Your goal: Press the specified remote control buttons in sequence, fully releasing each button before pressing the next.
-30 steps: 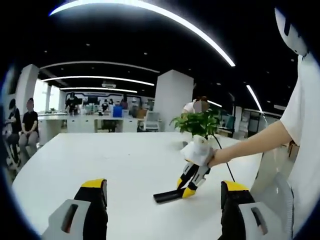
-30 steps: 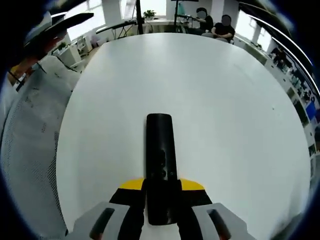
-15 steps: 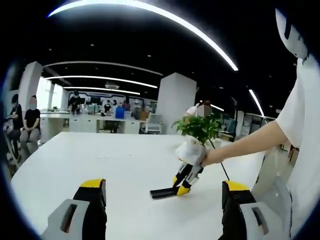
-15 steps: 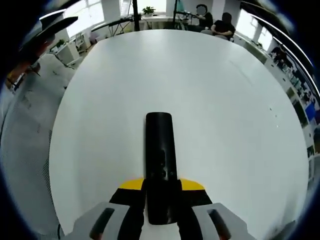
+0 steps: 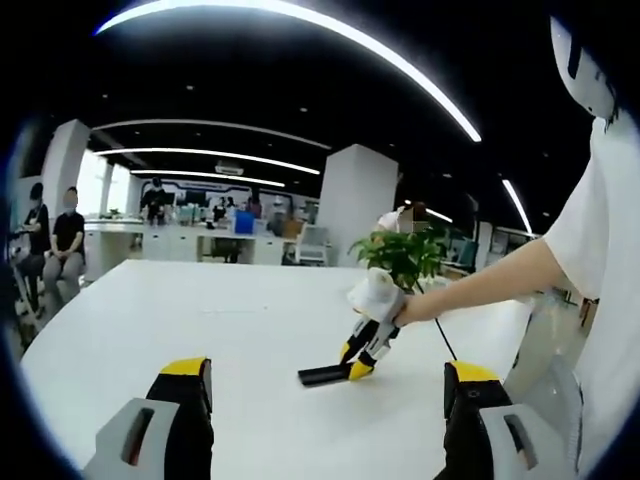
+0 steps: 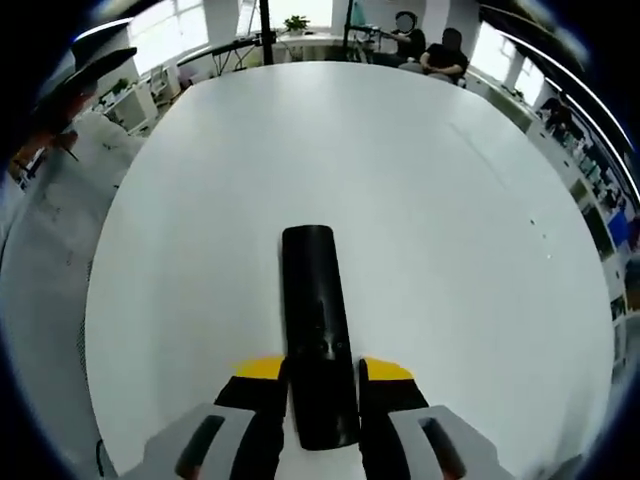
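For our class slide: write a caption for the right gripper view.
Right gripper clamps a black remote control above a white table.

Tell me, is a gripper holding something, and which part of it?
Yes. The right gripper holds the black remote by its near end, sides pinched between the jaws. The left gripper holds nothing.

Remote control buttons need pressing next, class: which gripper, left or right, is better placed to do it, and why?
Probably the left gripper. Its jaws stand open and hold nothing, hovering over the white table. The right gripper is shut on the black remote control, steadying it low over the table, so it cannot press.
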Tool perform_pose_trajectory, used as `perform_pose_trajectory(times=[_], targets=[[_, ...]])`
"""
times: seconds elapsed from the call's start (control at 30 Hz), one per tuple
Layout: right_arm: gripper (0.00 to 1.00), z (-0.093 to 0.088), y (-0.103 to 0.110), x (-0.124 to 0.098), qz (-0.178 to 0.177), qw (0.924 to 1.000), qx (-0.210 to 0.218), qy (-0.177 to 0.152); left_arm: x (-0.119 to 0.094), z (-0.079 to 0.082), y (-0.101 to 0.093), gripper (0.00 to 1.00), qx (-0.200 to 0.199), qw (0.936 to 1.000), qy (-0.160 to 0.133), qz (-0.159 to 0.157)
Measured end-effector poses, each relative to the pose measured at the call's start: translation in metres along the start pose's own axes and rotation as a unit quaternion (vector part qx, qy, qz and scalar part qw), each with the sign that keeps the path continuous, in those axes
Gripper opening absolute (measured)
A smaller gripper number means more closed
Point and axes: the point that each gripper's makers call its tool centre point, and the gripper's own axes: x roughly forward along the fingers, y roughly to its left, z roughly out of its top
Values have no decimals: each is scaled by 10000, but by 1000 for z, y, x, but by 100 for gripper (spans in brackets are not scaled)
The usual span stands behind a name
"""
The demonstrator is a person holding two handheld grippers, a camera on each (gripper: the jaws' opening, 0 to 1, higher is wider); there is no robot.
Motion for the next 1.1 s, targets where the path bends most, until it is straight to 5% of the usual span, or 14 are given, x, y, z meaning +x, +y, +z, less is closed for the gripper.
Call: perform_pose_trajectory(times=[0.43, 0.63, 0.73, 0.93, 1.07, 1.1], targets=[[34, 4, 2, -4, 157, 9989, -353, -248, 4, -1, 1, 100, -42, 10000, 41, 42], [37, 8, 7, -23, -58, 9972, -215, -709, 6, 0, 1, 99, -49, 10000, 33, 30], [40, 13, 11, -37, -350, 9934, 184, -1080, 7, -1, 1, 99, -70, 10000, 27, 4], [44, 14, 6, -66, -931, 9666, 1233, -2046, 9, -2, -1, 99, -116, 9999, 13, -73], [53, 19, 12, -90, -1158, 9365, 1862, -2735, 11, -6, -5, 99, -67, 9998, 68, -162], [54, 19, 12, -98, -1192, 9238, 2066, -2995, 12, -6, -6, 99, -67, 9998, 66, -178]])
